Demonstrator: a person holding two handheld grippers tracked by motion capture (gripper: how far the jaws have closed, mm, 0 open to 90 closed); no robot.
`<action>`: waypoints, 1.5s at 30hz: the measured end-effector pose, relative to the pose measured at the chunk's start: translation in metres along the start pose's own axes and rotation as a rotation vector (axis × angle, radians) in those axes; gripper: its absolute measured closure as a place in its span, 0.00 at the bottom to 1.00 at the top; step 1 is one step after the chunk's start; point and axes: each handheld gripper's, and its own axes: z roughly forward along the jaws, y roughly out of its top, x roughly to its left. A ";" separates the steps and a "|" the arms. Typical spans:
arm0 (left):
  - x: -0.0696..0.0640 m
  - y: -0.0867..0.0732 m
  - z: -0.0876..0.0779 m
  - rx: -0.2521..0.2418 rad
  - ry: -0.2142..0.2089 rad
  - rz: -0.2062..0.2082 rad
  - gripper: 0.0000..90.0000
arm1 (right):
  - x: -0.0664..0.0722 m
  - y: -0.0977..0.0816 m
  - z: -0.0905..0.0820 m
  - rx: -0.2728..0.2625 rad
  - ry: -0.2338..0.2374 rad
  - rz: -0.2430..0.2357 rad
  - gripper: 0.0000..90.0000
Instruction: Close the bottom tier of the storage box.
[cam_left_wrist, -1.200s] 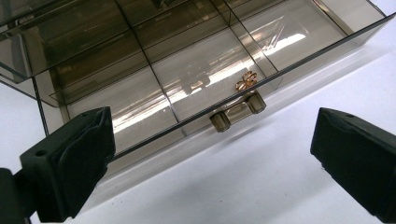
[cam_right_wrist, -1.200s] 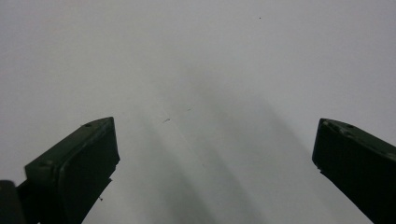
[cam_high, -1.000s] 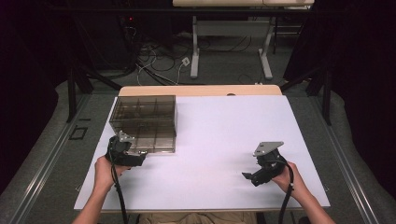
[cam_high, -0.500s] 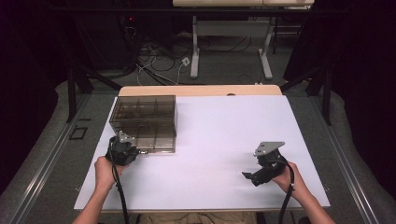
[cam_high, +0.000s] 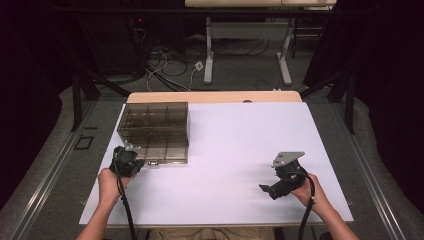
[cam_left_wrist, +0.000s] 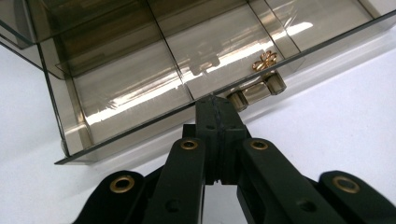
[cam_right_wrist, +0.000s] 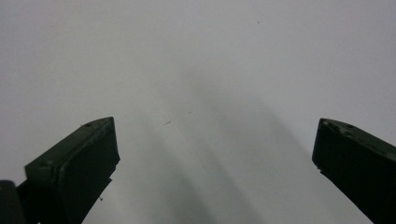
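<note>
**A:** Where does the box stand?

**B:** The smoky transparent plastic compartment box (cam_high: 155, 131) sits at the far left of the white counter (cam_high: 235, 150), lid down. Through the lid my left gripper view shows dividers and several cells. On the front edge sits a small clear plastic latch (cam_left_wrist: 259, 91); just behind it, a small gold clover-shaped ornament (cam_left_wrist: 265, 59).

**A:** Left fingers?

**B:** My left gripper (cam_high: 131, 162) is at the near front edge of the box, just left of the latch. Its fingers (cam_left_wrist: 205, 140) have just been closing and now lie flat together. The tips meet at the lid's front rim; whether that thin edge is pinched between them or they only touch it, I cannot tell.

**A:** Right side?

**B:** My right gripper (cam_high: 272, 189) is well apart from the box, low over bare counter toward the near right. Its fingers (cam_right_wrist: 77, 163) stand wide, nothing between them but white surface. The grey three-cornered plate (cam_high: 287, 157) rides on top.

**A:** Beyond the counter?

**B:** Grey carpeted floor (cam_high: 240, 65), loose cables (cam_high: 170, 75), and the white legs of another table (cam_high: 209, 50).
</note>
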 end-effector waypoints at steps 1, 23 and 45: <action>0.000 0.000 0.001 0.001 0.008 0.007 1.00 | 0.000 0.000 0.000 -0.001 0.001 -0.004 0.00; -0.003 0.003 0.021 -0.018 0.008 0.028 0.99 | 0.000 0.001 0.000 -0.002 -0.006 -0.001 0.00; 0.001 0.010 0.030 -0.067 0.062 0.022 0.99 | 0.000 0.001 0.000 -0.004 -0.004 -0.003 0.00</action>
